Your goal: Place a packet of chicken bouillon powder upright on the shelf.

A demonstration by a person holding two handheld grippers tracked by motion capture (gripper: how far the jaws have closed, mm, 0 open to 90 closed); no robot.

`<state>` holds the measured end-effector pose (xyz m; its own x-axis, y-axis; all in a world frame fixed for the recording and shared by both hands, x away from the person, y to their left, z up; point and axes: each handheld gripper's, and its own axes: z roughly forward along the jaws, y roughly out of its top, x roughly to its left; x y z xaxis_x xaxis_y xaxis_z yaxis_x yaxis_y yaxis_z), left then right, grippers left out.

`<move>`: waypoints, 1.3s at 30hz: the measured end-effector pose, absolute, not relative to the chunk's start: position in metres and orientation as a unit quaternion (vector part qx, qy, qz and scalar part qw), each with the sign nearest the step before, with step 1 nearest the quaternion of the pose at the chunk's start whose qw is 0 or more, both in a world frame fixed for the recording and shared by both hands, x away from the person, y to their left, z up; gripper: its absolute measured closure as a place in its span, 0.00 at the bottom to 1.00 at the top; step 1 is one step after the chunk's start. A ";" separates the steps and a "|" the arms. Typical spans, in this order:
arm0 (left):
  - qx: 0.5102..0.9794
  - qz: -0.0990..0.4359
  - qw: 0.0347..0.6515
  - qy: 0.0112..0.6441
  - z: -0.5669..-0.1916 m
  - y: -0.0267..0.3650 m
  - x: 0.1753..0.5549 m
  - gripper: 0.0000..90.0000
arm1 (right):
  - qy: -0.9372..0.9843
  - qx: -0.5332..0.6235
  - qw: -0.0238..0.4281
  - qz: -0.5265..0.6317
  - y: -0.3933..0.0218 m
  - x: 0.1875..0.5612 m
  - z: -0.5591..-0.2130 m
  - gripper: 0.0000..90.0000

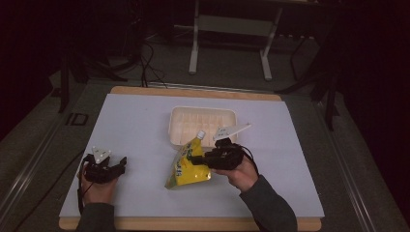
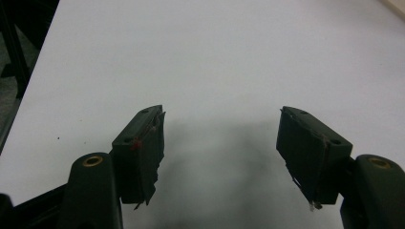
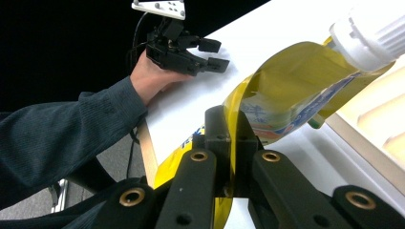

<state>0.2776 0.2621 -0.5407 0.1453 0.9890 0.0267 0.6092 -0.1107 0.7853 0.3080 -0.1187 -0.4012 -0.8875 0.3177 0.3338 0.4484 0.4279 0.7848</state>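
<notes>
Yellow pouch [image 1: 187, 166] with a white screw cap [image 1: 200, 134] sits mid-bench, just in front of the pale plastic tray [image 1: 176, 116], cap end leaning toward the tray rim. Right gripper [image 1: 196, 158] has it: jaws closed tight on the side edge of the film, seen close in the right gripper view, where the yellow edge [image 3: 232, 157] runs straight between the pads. Bottom of the pouch looks to be resting on the white bench sheet [image 1: 135, 125], hard to tell if it's lifted at all.

Left gripper [image 1: 118, 164] is well apart on the left side of the bench, low over the sheet, jaws wide, nothing between them; the left gripper view shows bare sheet past the two pads [image 2: 143, 152].

Handling notes, my read: soft foil-type film, probably slick, contents likely liquid or paste, so weight will slosh and the body will sag and swing from an edge pinch. A seam grip is thin and could slip or peel out. Better holds: the stiff spout neck under the cap, or the flat side seal with the second gripper supporting the other edge. Don't squeeze the belly; the film could crease and load the cap.
</notes>
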 end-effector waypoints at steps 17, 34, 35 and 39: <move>0.684 0.295 0.323 0.584 -0.541 0.262 0.278 0.37 | -0.845 -0.218 0.051 -0.485 -0.121 0.309 -0.386 1.00; 0.685 0.295 0.322 0.584 -0.541 0.262 0.278 0.37 | -0.845 -0.216 0.037 -0.488 -0.127 0.314 -0.373 1.00; 0.684 0.295 0.322 0.584 -0.541 0.262 0.278 0.37 | -0.845 -0.217 0.036 -0.488 -0.127 0.315 -0.372 1.00; 0.684 0.294 0.322 0.584 -0.541 0.262 0.278 0.37 | -0.843 -0.219 0.035 -0.489 -0.129 0.317 -0.369 1.00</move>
